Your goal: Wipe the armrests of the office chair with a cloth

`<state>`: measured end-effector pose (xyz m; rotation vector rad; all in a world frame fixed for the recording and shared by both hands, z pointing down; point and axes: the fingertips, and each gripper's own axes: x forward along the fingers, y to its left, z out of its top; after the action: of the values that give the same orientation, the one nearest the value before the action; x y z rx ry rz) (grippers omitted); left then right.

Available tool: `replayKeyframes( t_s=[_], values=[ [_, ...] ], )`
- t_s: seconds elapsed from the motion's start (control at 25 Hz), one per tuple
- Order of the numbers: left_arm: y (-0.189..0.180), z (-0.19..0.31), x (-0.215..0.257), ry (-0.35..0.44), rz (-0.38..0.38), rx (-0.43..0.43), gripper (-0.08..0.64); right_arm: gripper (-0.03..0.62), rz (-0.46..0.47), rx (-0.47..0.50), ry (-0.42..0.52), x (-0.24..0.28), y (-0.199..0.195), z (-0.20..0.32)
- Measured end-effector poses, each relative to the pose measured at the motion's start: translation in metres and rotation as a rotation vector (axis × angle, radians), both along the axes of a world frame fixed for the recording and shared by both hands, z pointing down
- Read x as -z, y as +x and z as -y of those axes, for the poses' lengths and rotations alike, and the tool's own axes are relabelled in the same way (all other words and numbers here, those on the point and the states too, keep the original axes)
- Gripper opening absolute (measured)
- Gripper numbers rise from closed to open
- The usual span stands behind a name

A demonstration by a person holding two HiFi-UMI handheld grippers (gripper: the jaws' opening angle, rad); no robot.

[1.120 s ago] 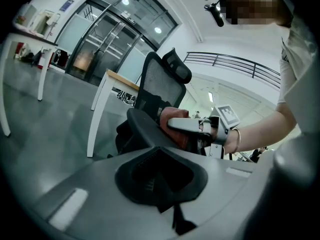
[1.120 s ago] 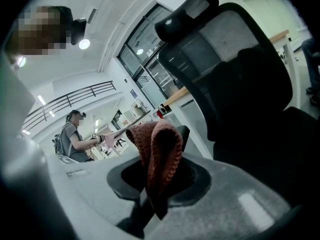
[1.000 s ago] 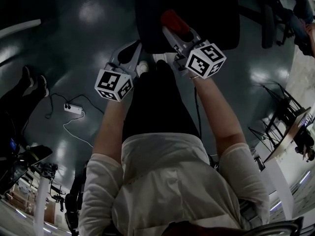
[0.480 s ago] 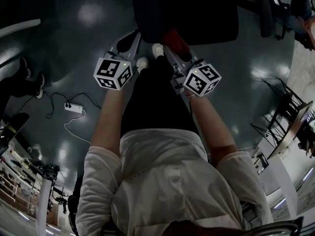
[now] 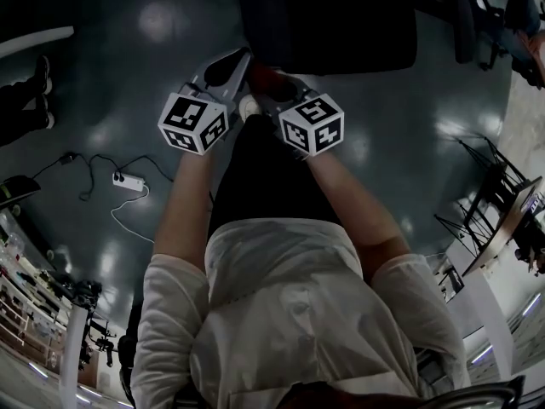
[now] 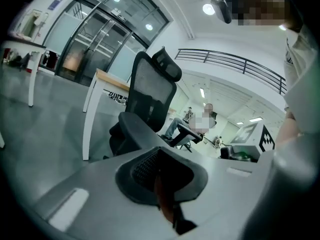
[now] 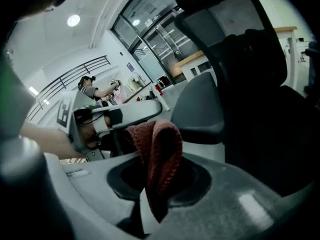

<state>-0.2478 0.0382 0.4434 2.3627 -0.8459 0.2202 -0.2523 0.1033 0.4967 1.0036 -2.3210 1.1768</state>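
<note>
While tight on red cloth (image 7: pixel 158 151), right gripper (image 7: pixel 149 210) beside closed left gripper (image 6: pixel 167 210), before chair (image 5: pixel 328 20).

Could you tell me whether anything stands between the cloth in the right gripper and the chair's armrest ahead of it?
Nothing visible does. The cloth, pinched in the right gripper, faces the grey armrest with only open space between them. The left gripper sits off to the left of that path, not across it.

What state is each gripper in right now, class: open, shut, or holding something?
The left gripper is shut, with nothing clearly held.
The right gripper is shut on the red cloth.
</note>
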Motion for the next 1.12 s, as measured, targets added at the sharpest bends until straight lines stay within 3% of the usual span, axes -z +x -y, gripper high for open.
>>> replayKeyframes(
  t_s=[0.08,0.2,0.28,0.44,0.72,0.88,1.12],
  values=[
    [0.009,-0.005,-0.003,-0.011,0.005,-0.039,0.012,0.071,0.003,-0.042,-0.041,-0.005,0.003,0.006],
    [0.024,-0.011,-0.007,-0.013,0.035,-0.095,0.012,0.071,0.093,-0.122,-0.123,-0.008,0.012,0.009],
    [0.028,-0.009,-0.010,-0.017,0.050,-0.101,0.012,0.072,0.120,-0.125,-0.138,-0.008,0.019,0.010],
    [0.027,-0.006,-0.011,-0.021,0.026,-0.069,0.015,0.072,0.075,-0.072,-0.118,-0.011,0.030,0.008],
    [0.023,-0.005,-0.009,-0.027,-0.015,-0.029,0.015,0.071,-0.018,-0.133,-0.155,-0.028,0.075,0.014],
    [0.022,-0.005,-0.009,-0.035,-0.031,-0.011,0.015,0.071,-0.115,-0.071,-0.119,-0.030,0.089,0.023],
    [0.022,-0.006,-0.009,-0.055,-0.042,0.004,0.015,0.069,-0.070,-0.267,-0.087,-0.017,0.137,0.054]
  ],
)
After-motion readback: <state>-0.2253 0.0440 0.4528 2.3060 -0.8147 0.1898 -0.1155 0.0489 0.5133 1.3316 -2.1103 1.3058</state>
